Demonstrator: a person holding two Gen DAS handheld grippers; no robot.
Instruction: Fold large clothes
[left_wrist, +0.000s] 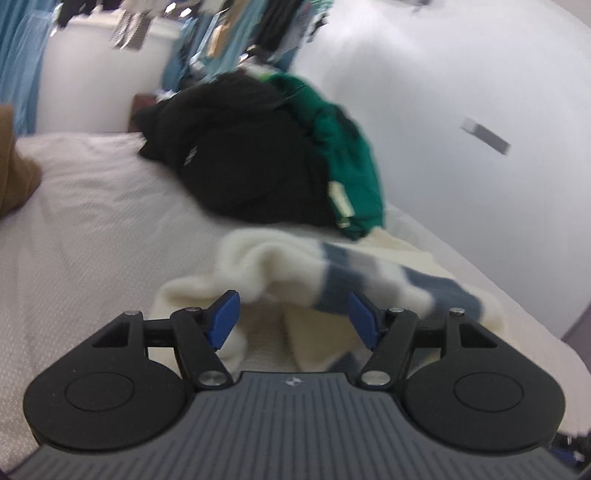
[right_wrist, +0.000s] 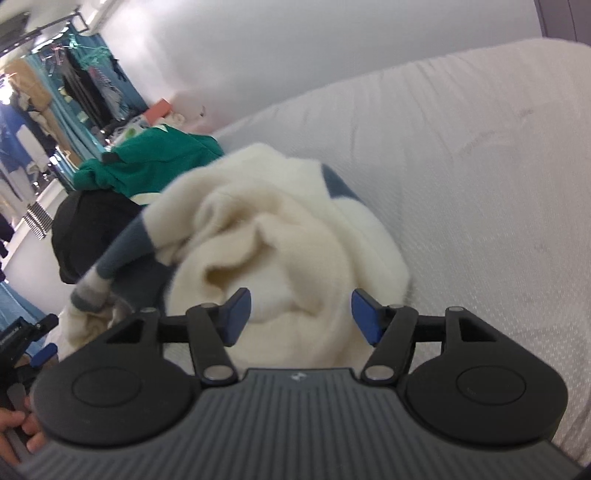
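Between the blue pads of the left gripper (left_wrist: 293, 319) we find only air: its jaws stand apart, with the cream sweater (left_wrist: 280, 266) bunched just beyond them at lower centre of the frame. The right gripper (right_wrist: 301, 317) is likewise released, its pads spread either side of a rounded cream fold without pressing it. We judge both sets of jaws to be holding nothing.

The sweater, cream with blue-grey bands, lies crumpled on the white bed (left_wrist: 92, 221) rather than flat, one banded sleeve (right_wrist: 122, 251) trailing toward the left of the right wrist view.

Risks, as we judge them:
- A grasp taken now may catch several layers of the soft knit at once, so the fold would start from a wad, not an edge.
- The heap of black garment (left_wrist: 236, 147) and green garment (left_wrist: 347, 155) sits close behind, in the upper middle; spreading the sweater could drag into it.
- The bed edge runs near the sweater at right, so a loose sleeve could slip over.
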